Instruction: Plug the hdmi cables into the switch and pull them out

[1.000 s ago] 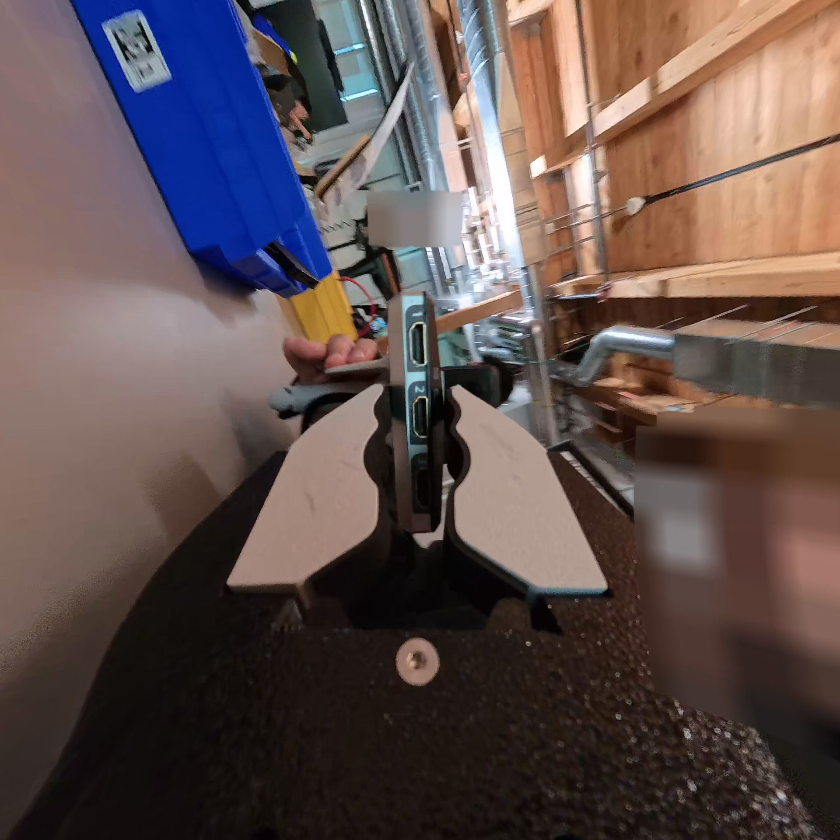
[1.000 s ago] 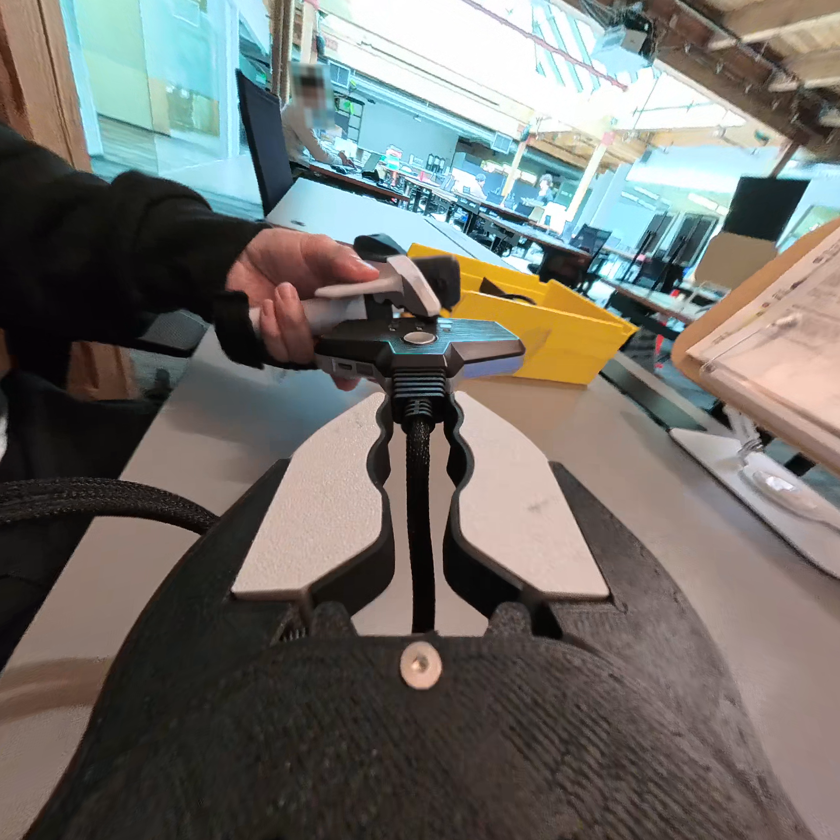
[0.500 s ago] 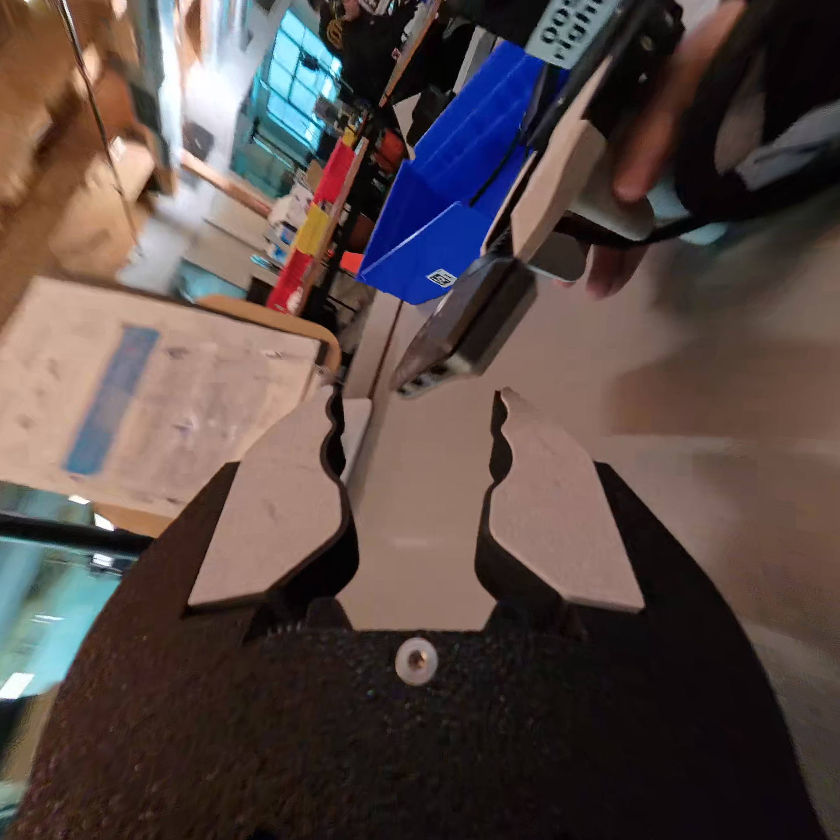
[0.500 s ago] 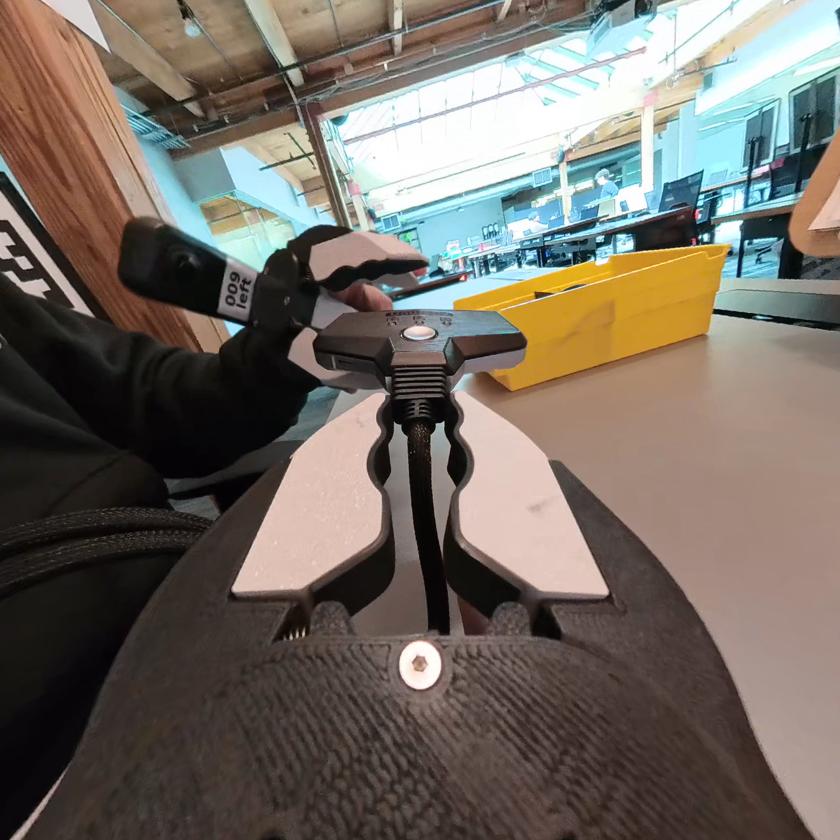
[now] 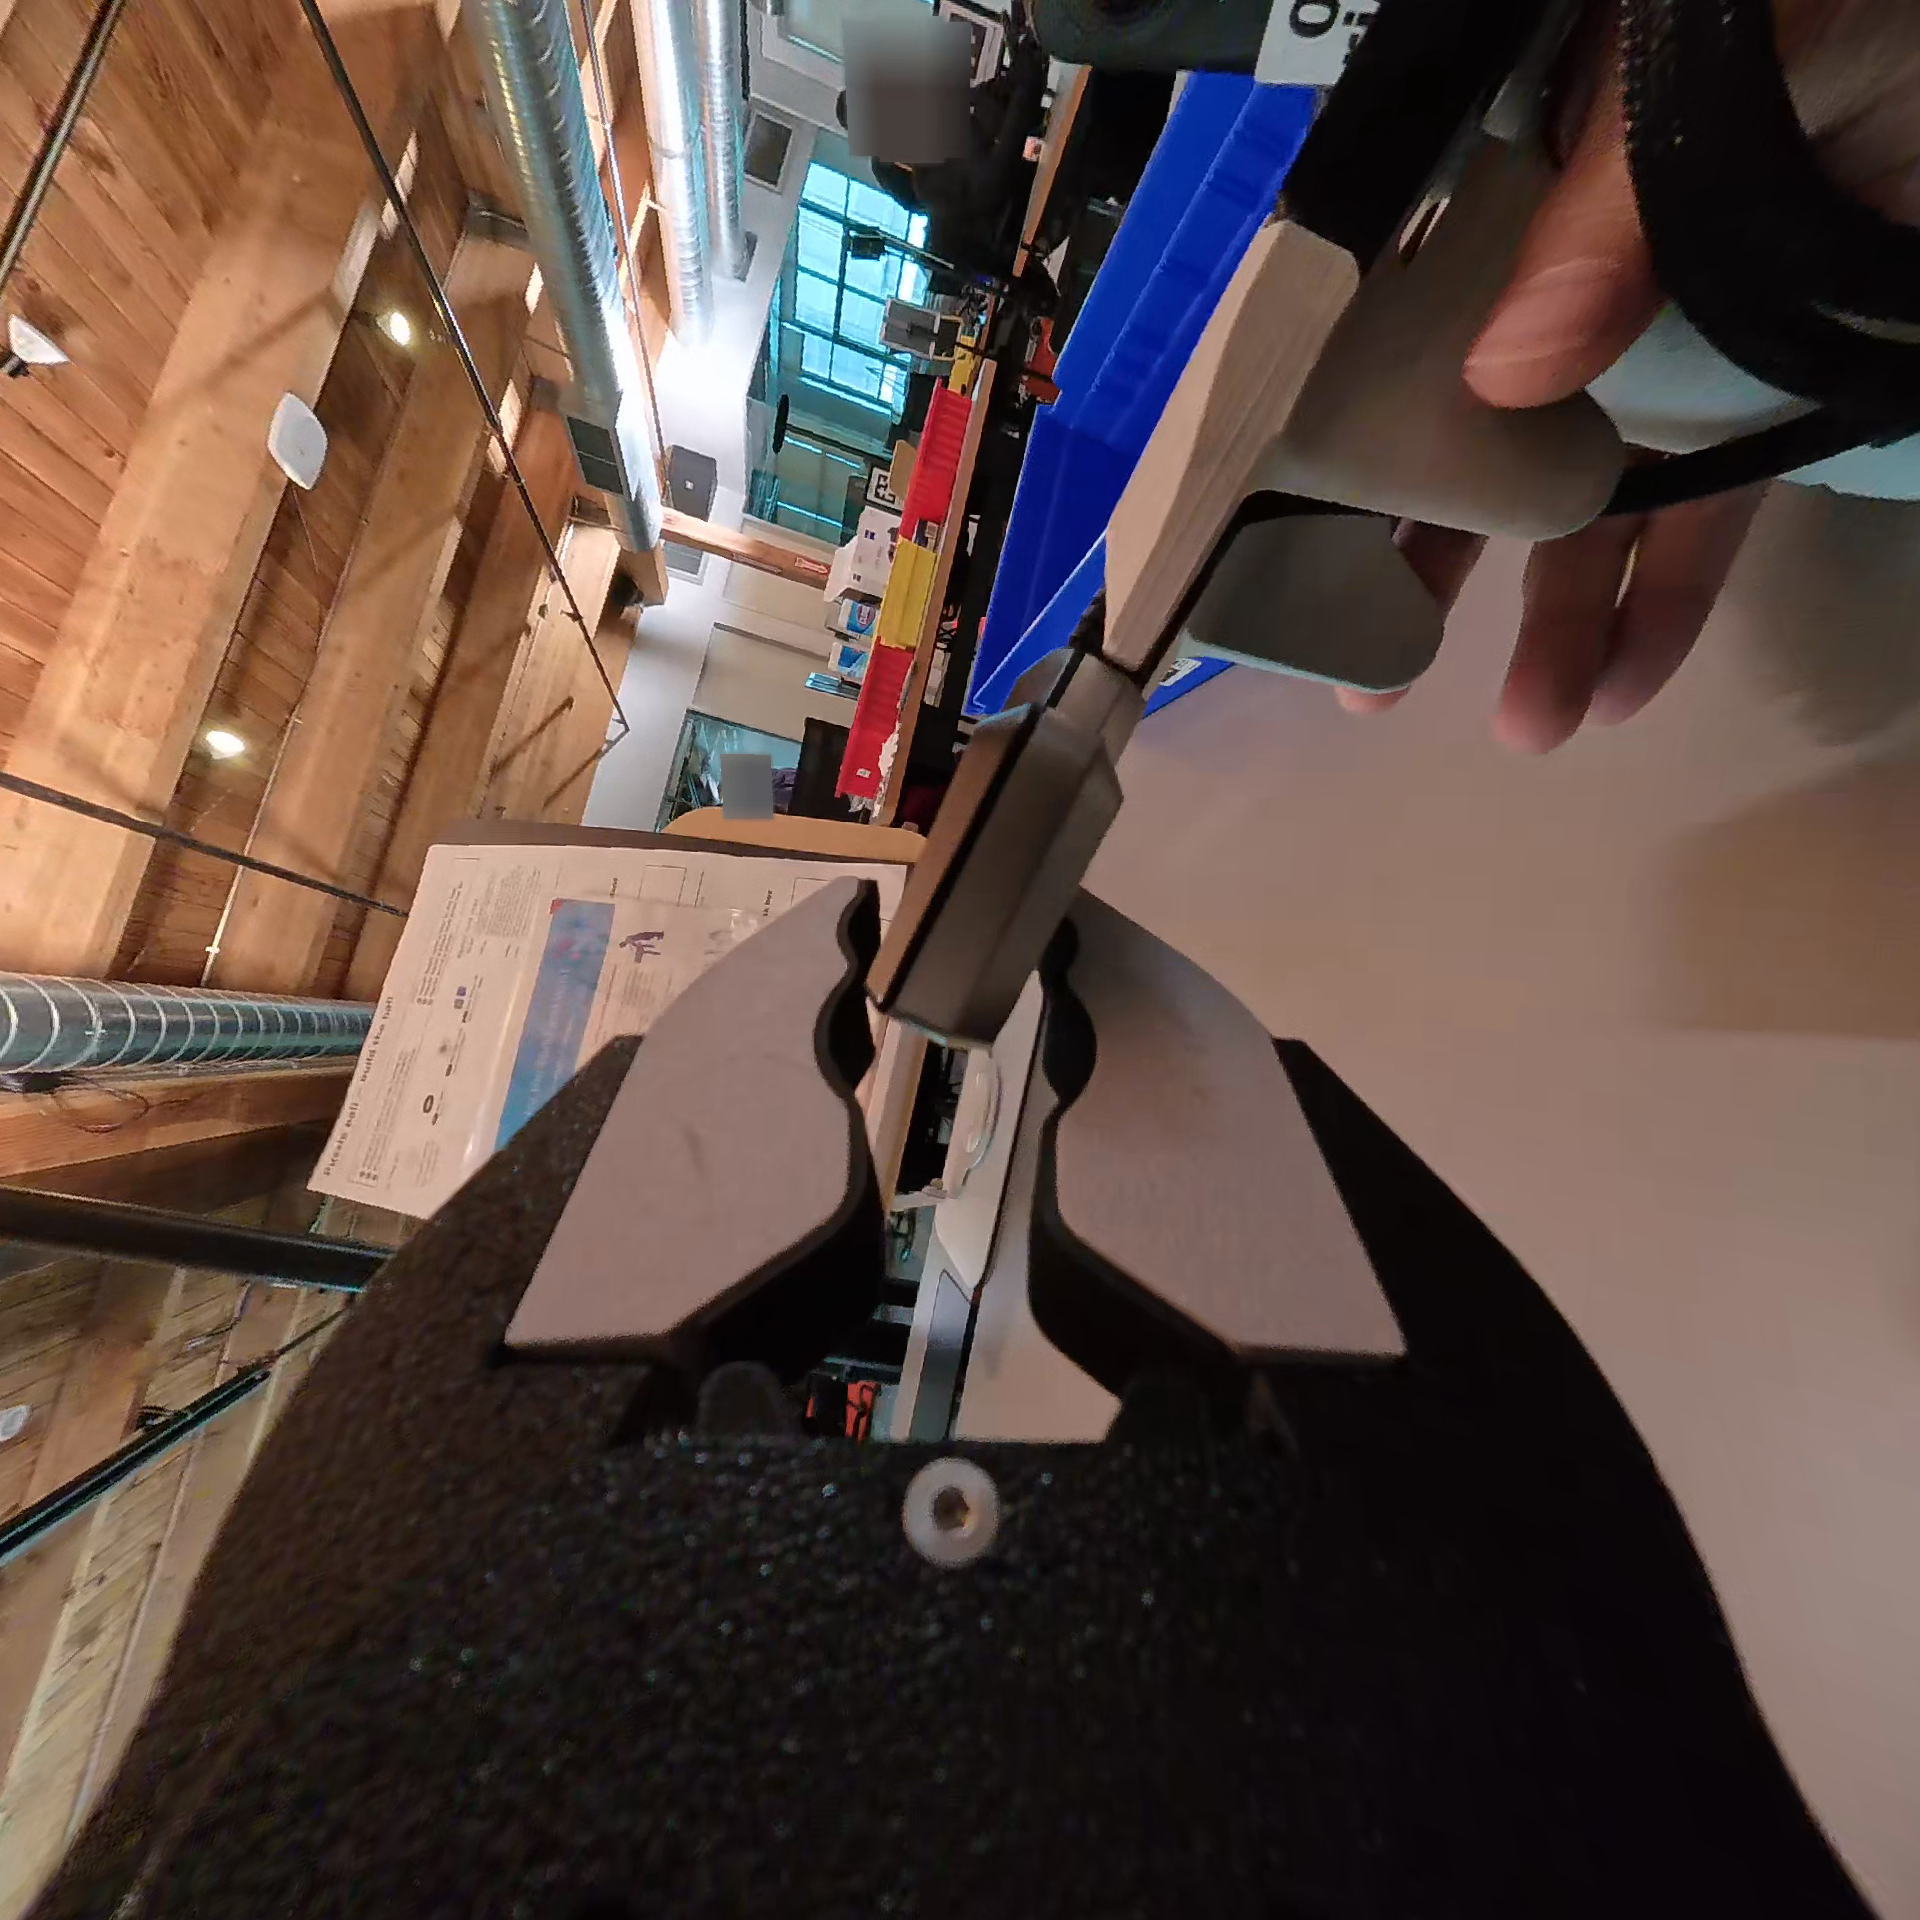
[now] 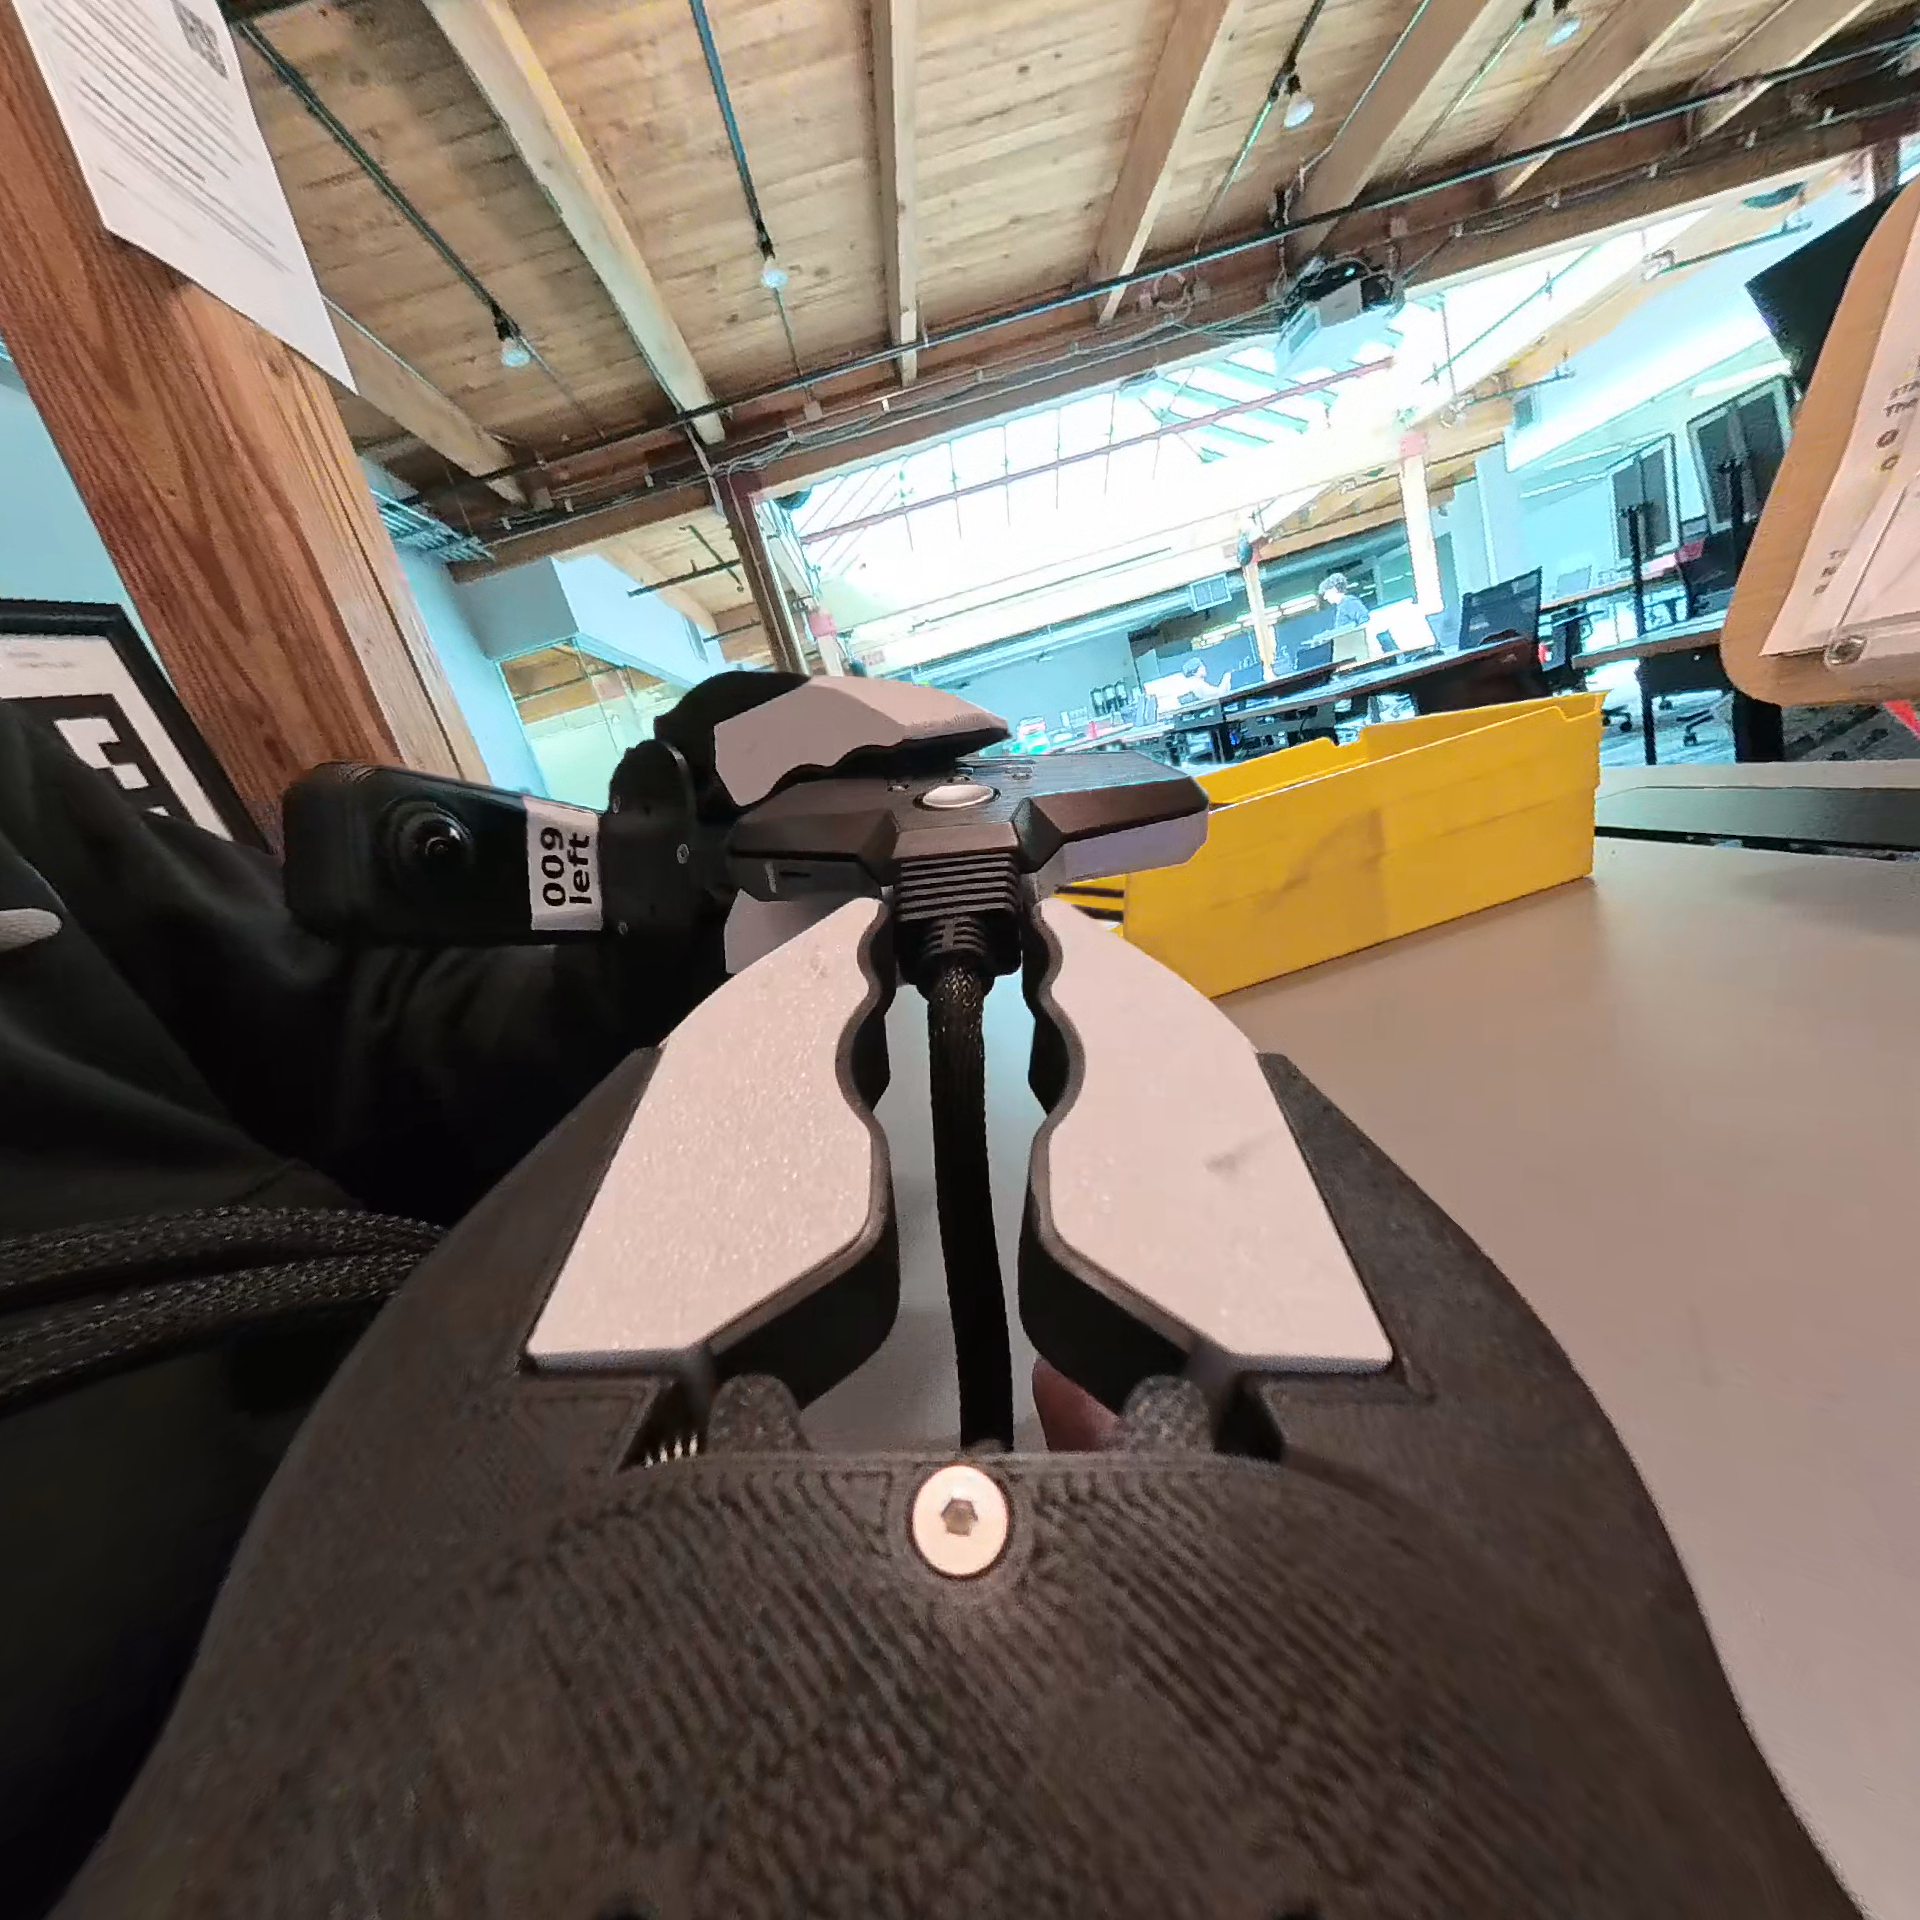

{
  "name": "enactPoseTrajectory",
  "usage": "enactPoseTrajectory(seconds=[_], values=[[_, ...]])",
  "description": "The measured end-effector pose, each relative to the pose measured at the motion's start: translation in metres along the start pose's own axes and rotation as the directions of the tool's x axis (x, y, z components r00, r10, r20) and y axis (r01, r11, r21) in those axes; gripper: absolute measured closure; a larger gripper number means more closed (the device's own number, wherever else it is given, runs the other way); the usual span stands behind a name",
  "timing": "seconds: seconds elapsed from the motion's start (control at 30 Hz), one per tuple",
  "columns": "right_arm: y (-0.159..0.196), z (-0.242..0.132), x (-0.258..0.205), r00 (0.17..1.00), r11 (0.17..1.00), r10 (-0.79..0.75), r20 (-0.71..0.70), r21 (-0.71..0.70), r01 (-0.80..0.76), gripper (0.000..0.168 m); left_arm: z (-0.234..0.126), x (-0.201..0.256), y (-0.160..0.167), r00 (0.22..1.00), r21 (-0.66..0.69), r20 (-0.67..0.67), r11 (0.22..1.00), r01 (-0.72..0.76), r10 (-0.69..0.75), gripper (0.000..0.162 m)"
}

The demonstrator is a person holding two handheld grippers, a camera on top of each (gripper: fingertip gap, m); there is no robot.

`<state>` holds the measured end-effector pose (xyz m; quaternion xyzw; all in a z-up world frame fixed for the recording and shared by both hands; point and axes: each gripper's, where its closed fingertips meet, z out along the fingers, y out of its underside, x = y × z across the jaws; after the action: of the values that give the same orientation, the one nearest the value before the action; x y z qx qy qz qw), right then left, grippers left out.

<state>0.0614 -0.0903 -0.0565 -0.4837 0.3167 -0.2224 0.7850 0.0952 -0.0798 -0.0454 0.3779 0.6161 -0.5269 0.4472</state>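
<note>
The dark grey HDMI switch (image 6: pixel 1091 821) is held in the air above the grey table (image 6: pixel 1610 1143). My right gripper (image 6: pixel 961 925) is shut on the ribbed collar of the switch's black braided cable (image 6: pixel 966 1195). My left gripper (image 6: pixel 894 810) reaches in from the left, one grey finger on top of the switch and one beneath. In the left wrist view the switch (image 5: pixel 997 862) has its end between my left gripper (image 5: pixel 961 945) tips, which touch both faces. The right gripper (image 5: pixel 1122 655) and a hand (image 5: pixel 1558 416) show beyond it. No loose HDMI plug shows.
A yellow bin (image 6: pixel 1403 831) stands on the table behind the switch. A blue bin (image 5: pixel 1122 364) stands farther off. A clipboard with paper (image 5: pixel 520 997) leans at the table's edge. A wooden post (image 6: pixel 187 468) stands at the left, beside a dark sleeve (image 6: pixel 260 1091).
My left gripper let go of the switch, swung round and now grips its end from another side. My right gripper kept hold of the cable collar and tilted upward.
</note>
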Motion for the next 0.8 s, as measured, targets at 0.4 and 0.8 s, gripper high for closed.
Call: enactPoseTrajectory(seconds=[0.4, 0.8], values=[[-0.003, -0.001, 0.004, 0.995, 0.996, -0.086, -0.047, -0.028, 0.084, 0.146, -0.001, 0.003, 0.000, 0.970, 0.002, -0.056, 0.971, 0.238, -0.237, 0.127], [-0.023, -0.022, 0.026, 0.972, 0.987, -0.124, -0.201, 0.075, 0.141, 0.146, -0.117, -0.026, 0.211, 0.655, -0.631, 0.051, 0.484, 0.606, -0.754, 0.110]])
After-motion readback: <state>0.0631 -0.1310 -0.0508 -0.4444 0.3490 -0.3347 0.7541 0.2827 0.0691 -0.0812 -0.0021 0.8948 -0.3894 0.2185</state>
